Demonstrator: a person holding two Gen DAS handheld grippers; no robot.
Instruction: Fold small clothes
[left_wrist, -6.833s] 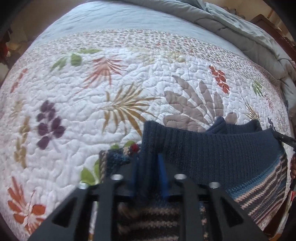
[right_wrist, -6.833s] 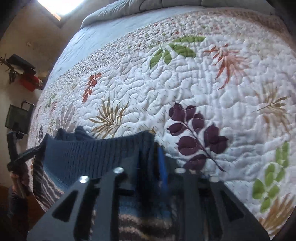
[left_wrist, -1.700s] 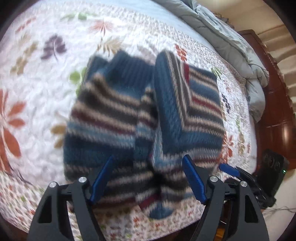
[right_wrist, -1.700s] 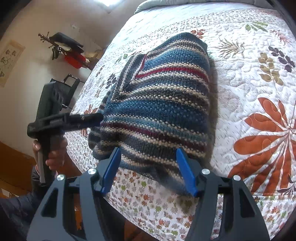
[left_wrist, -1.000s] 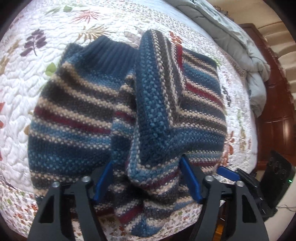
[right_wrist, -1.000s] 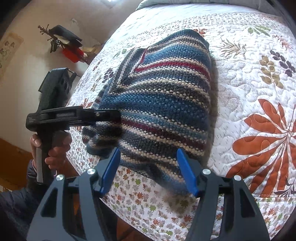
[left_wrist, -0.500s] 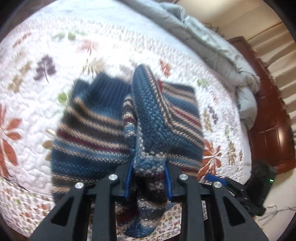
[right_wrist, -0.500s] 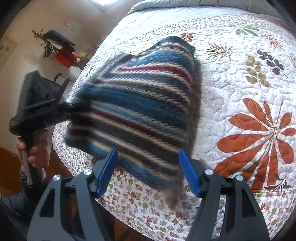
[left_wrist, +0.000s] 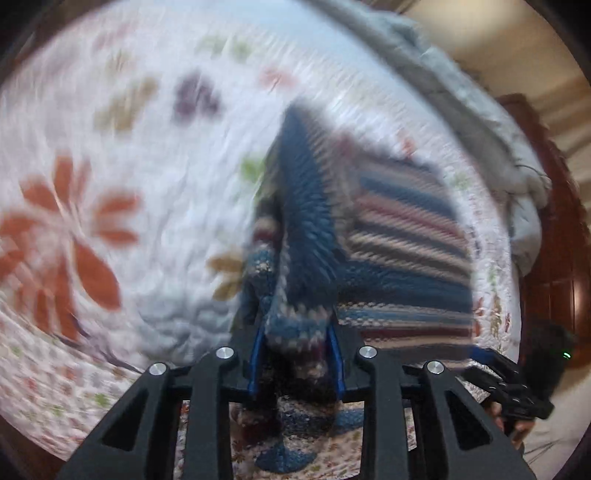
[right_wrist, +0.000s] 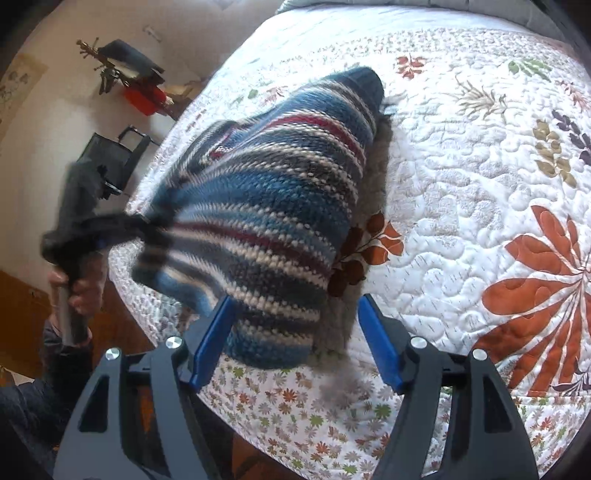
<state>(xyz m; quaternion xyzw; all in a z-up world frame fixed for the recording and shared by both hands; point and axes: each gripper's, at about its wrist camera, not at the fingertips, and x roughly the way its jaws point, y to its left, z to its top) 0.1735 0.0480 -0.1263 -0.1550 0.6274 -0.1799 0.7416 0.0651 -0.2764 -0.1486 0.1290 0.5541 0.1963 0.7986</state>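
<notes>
Mid-fold on striped knit sweater (right_wrist: 266, 206): one edge pinched and lifted, rest draped over floral quilt (right_wrist: 461, 206) near bed's lower edge, left of centre in right wrist view

Left gripper (left_wrist: 297, 363) clamped on bunched sweater edge at bottom centre of left wrist view, blue pads (left_wrist: 256, 360) pressing thick fold from both sides, jaws easing apart a touch, knit still between them. Heavy blur across that view

Right gripper (right_wrist: 295, 341) spread wide at bottom of own view, pads clear of cloth, nothing held, sweater's near corner just beyond left pad

Left hand (right_wrist: 79, 284) at left edge of right wrist view, wrapped round handle, tool reaching toward frame centre into the cloth; both tools angled steeply down toward bed

Next, by judgement: carry pinched edge across body of sweater, lay flat, release; right tool likely needed to pin or smooth far side
</notes>
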